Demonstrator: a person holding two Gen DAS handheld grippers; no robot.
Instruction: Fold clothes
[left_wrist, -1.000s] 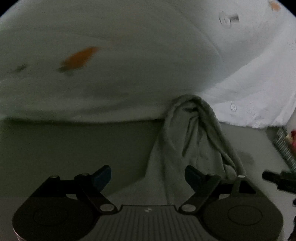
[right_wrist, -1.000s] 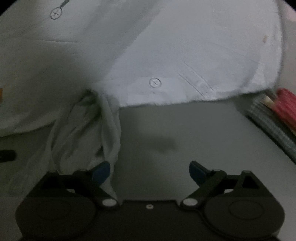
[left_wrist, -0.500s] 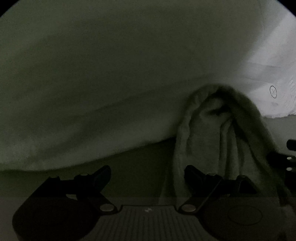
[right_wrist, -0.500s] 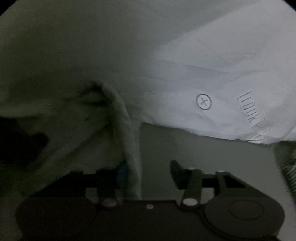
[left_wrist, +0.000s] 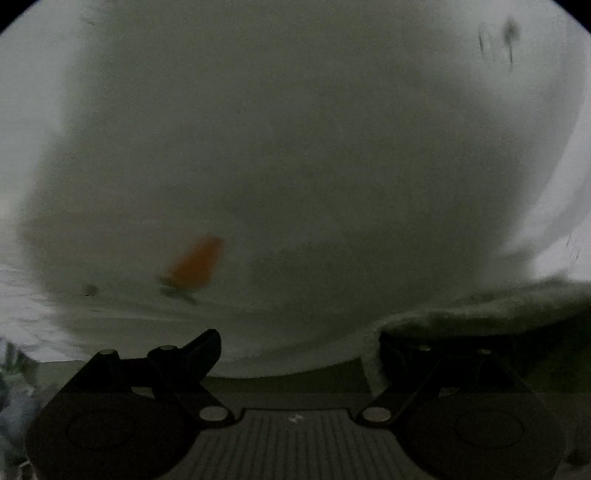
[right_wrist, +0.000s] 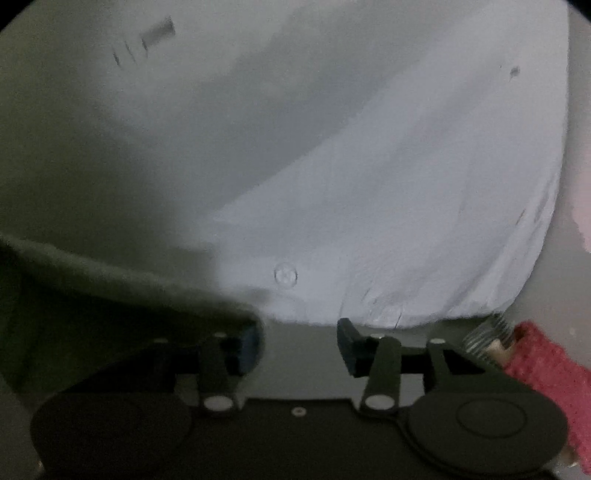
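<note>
Left gripper (left_wrist: 299, 341): jaws spread wide, nothing clamped; grey-green knit garment (left_wrist: 480, 317) draped over right finger. Right gripper (right_wrist: 301, 341): jaws parted, same grey-green knit garment (right_wrist: 110, 288) lying over left finger. View ahead blocked by white sheet with orange print (left_wrist: 295, 166). Red knitted fabric (right_wrist: 546, 369) beside right gripper.

Both wrist views are dim, grainy and smeared by motion blur, with deep shadow on the white cloth (left_wrist: 295, 166) just ahead of the left gripper (left_wrist: 299, 347) and left of the right gripper (right_wrist: 299, 343), brighter light beyond its right finger, and dark rounded fisheye corners.
</note>
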